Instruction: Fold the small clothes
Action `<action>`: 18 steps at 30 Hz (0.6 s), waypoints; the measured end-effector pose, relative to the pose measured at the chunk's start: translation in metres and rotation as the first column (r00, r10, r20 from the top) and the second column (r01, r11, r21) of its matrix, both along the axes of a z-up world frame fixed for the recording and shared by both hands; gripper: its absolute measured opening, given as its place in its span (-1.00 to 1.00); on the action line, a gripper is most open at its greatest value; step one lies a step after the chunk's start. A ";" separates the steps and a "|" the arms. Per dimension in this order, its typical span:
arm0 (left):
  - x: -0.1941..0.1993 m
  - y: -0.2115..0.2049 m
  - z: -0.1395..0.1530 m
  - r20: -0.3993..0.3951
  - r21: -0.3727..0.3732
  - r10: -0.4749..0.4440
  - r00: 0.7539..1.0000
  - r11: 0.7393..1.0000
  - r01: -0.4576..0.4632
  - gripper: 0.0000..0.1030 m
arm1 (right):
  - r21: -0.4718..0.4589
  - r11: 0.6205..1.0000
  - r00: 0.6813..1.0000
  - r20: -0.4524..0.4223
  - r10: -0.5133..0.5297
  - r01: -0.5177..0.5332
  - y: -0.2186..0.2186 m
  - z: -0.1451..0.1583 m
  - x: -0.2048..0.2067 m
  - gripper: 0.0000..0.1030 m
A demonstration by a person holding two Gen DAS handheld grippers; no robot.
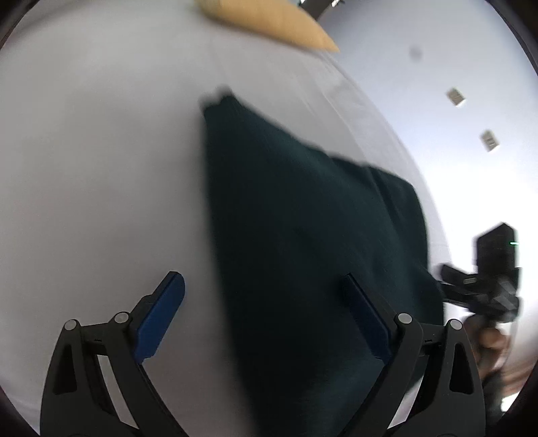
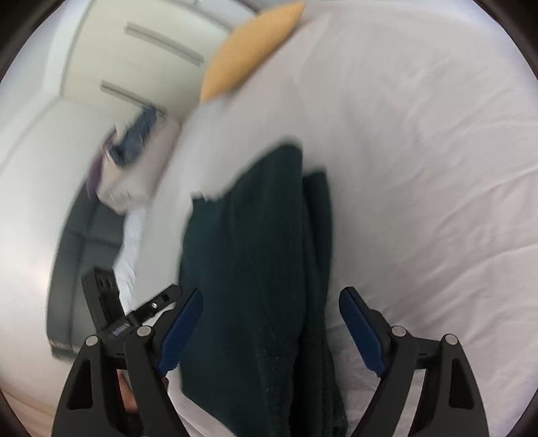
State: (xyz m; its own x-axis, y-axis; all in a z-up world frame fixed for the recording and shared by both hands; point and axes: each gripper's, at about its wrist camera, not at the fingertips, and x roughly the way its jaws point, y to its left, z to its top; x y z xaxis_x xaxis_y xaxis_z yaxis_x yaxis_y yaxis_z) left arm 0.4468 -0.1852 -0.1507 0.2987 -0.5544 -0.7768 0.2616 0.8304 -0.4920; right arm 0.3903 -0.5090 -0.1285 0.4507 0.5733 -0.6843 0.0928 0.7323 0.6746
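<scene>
A dark green garment (image 1: pixel 296 235) lies folded on a white bed sheet (image 1: pixel 101 151). My left gripper (image 1: pixel 265 299) is open above its near left edge, one blue finger over the sheet, the other over the cloth. My right gripper (image 2: pixel 272 316) is open, its fingers on either side of the same garment (image 2: pixel 255 269), which runs lengthwise between them. The left gripper's body (image 2: pixel 111 309) shows at the lower left of the right wrist view. The right gripper's body (image 1: pixel 487 279) shows at the right edge of the left wrist view. Both views are motion-blurred.
A yellow pillow (image 1: pixel 269 20) lies at the far side of the bed, also in the right wrist view (image 2: pixel 248 50). The bed edge (image 2: pixel 161 208) drops off left of the garment, with a pale wardrobe (image 2: pixel 117 50) and a heap of clothes (image 2: pixel 134 141) beyond.
</scene>
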 end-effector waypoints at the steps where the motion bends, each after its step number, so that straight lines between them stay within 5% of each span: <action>1: 0.000 -0.003 -0.001 0.012 -0.007 0.003 1.000 1.000 -0.003 0.86 | -0.006 1.000 1.000 -0.012 0.014 -0.014 0.003 -0.005 0.003 0.45; 3: 0.002 -0.010 -0.002 0.001 -0.019 -0.018 1.000 1.000 0.018 0.83 | 0.005 1.000 1.000 -0.012 0.010 -0.010 0.003 -0.009 0.006 0.32; 8: 0.010 -0.027 -0.003 -0.026 0.025 -0.043 0.999 0.999 0.044 0.41 | -0.038 0.999 0.999 -0.037 0.022 -0.023 0.011 -0.015 0.008 -0.16; 13: 0.009 -0.029 0.005 -0.027 0.019 -0.027 0.999 0.999 0.027 -0.02 | -0.177 0.984 1.000 -0.017 0.017 -0.019 0.030 0.005 0.000 -0.39; 18: -0.006 -0.023 0.033 -0.005 0.038 -0.032 0.999 0.999 0.033 -0.21 | -0.256 0.967 0.998 0.063 0.031 -0.014 0.056 0.048 -0.020 -0.47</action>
State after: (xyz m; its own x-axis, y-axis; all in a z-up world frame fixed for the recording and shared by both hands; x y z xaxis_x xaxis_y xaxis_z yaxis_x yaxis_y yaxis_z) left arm 0.4411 -0.2077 -0.1174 0.2775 -0.5341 -0.7986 0.2867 0.8394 -0.4618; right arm 0.3700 -0.4533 -0.0804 0.4890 0.3940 -0.7783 0.0359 0.8824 0.4692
